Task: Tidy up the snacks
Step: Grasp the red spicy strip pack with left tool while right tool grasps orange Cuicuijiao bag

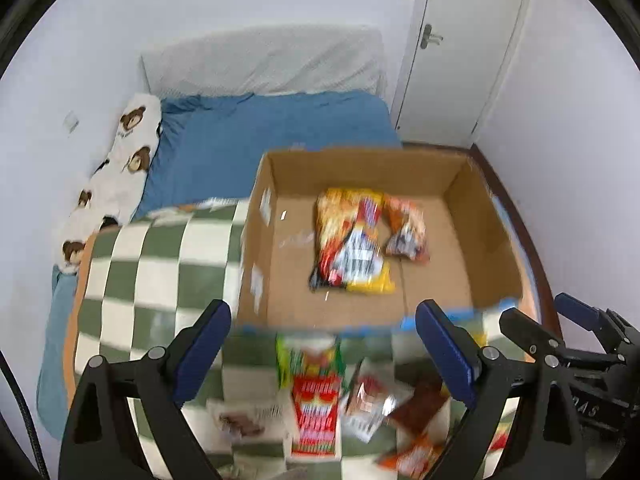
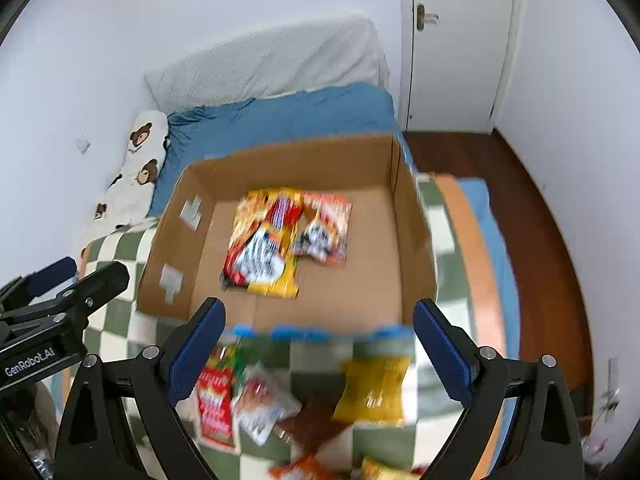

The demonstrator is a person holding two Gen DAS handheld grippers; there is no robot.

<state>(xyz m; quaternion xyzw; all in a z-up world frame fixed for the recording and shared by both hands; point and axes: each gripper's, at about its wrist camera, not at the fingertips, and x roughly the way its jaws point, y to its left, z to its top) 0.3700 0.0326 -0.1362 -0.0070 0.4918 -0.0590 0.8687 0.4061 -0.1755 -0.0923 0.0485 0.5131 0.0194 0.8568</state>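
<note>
Your left gripper (image 1: 324,344) and right gripper (image 2: 318,344) both hang spread wide, nothing between the blue pads. The cardboard box (image 1: 492,232) sits on the green-checked blanket (image 1: 160,264) and holds 2 snack packets: a large yellow-red one (image 1: 352,240) and a smaller orange one (image 1: 408,228) touching it. Loose packets lie blurred on the blanket below the box, including 1 red-green packet (image 1: 314,392) and 1 yellow bag (image 2: 374,390).

Snack packets (image 1: 316,412) on the bed are smeared with blur, labels unreadable; the nearest orange one (image 2: 304,470) is cut off.
</note>
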